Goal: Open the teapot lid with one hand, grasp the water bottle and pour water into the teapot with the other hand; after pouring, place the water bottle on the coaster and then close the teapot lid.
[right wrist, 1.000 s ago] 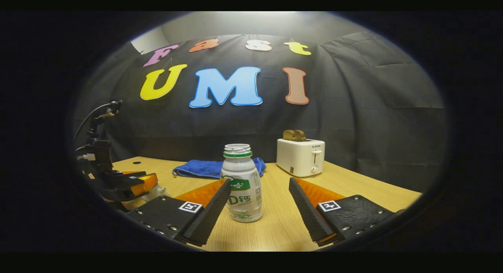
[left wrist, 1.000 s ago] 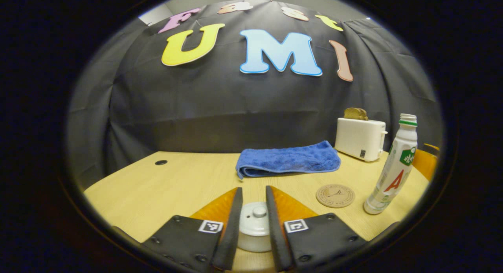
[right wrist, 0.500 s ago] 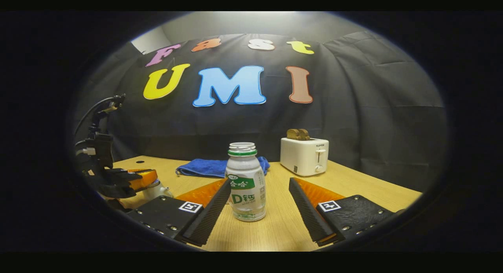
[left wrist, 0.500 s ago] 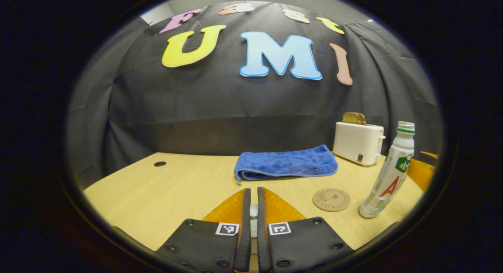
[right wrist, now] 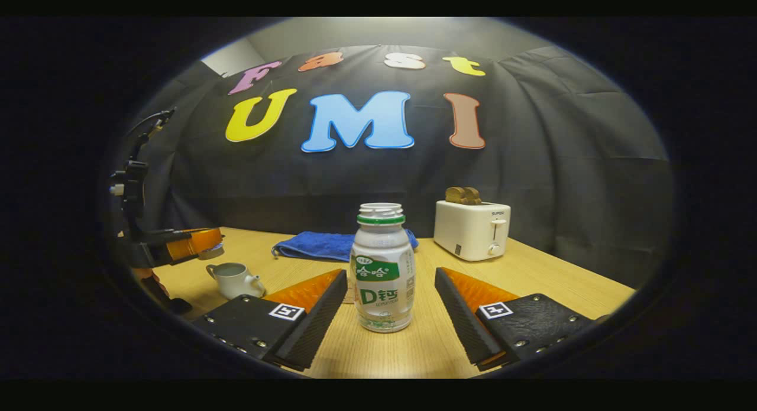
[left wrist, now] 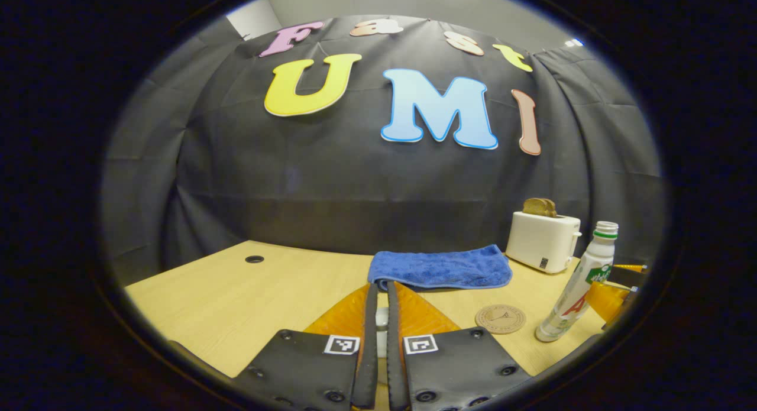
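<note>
Left tongs (left wrist: 379, 334): fingers drawn together on the teapot lid (left wrist: 382, 320), a pale sliver between them in the left gripper view; in the right gripper view held raised above and clear of the teapot (right wrist: 235, 279). Teapot: white, open-topped, standing on the counter (right wrist: 408, 352) toward its left front edge, spout pointing toward the bottle. Right tongs (right wrist: 391, 316): fingers spread wide, one either side of the water bottle (right wrist: 382, 267), neither touching it. Water bottle: upright, uncapped (green ring at the neck), near the front edge, not yet grasped. Coaster (left wrist: 500, 319): round, flat, lying just beside the bottle and nearer the teapot side, in front of the blue towel (left wrist: 440, 268). Toaster (right wrist: 472, 229): toward the back right edge, well apart from the work. Risks, by judgement: tall narrow bottle likely to tip or skid if one finger lands first, since it stands off centre between the fingers, nearer the left one; open neck means any knock spills water across the counter; smooth rounded wall may slip if clamped too high or too lightly. Lid held by a thin edge or knob (grip hard to read), so liable to twist out and drop onto the pot during the pour. Small pot mouth, so an early or steep tilt likely to send water past the rim.
</note>
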`<state>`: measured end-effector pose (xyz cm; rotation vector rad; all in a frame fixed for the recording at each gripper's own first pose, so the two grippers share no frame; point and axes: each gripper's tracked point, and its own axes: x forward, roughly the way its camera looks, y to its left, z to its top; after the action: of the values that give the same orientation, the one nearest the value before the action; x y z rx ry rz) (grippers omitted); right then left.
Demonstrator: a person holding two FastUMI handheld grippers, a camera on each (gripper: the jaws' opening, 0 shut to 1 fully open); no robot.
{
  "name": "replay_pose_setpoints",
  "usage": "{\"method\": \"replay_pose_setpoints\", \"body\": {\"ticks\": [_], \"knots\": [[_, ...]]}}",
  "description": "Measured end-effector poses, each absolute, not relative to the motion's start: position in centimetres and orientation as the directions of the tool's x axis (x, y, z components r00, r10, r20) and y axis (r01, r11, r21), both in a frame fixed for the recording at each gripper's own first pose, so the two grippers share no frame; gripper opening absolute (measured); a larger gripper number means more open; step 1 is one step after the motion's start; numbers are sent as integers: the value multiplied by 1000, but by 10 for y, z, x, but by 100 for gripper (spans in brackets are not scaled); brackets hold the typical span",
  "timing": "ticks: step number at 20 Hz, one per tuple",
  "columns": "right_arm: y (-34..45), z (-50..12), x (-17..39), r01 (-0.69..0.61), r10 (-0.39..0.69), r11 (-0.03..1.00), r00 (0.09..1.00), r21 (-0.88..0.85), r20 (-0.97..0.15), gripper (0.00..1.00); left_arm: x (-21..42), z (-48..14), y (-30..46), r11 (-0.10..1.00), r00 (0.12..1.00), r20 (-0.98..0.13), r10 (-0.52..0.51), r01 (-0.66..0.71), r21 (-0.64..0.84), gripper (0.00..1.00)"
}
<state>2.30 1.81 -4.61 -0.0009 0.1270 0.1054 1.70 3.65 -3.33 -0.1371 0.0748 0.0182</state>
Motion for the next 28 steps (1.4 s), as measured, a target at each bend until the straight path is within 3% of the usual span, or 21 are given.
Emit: {"method": "replay_pose_setpoints", "body": {"ticks": [14, 16, 19, 20, 24, 28], "knots": [[27, -84, 52, -124, 116, 992, 965, -19, -237, 92, 5, -42, 67, 984, 993, -102, 51, -67, -165, 13], [29, -84, 53, -118, 106, 992, 965, -35, -239, 86, 4, -41, 73, 984, 993, -98, 58, -74, -164, 17], [30, -83, 51, -126, 105, 989, 964, -74, -245, 81, 2, -39, 77, 981, 994, -91, 59, -75, -181, 17], [31, -80, 51, -131, 105, 987, 963, -88, -247, 81, 0, -36, 80, 981, 994, -86, 63, -78, -180, 13], [46, -69, 48, -152, 108, 972, 966, -179, -235, 81, -4, -32, 89, 978, 995, -73, 74, -87, -190, 17], [60, -62, 49, -169, 102, 939, 968, -301, -228, 81, -7, -33, 103, 975, 993, -73, 93, -106, -195, 13]]}}
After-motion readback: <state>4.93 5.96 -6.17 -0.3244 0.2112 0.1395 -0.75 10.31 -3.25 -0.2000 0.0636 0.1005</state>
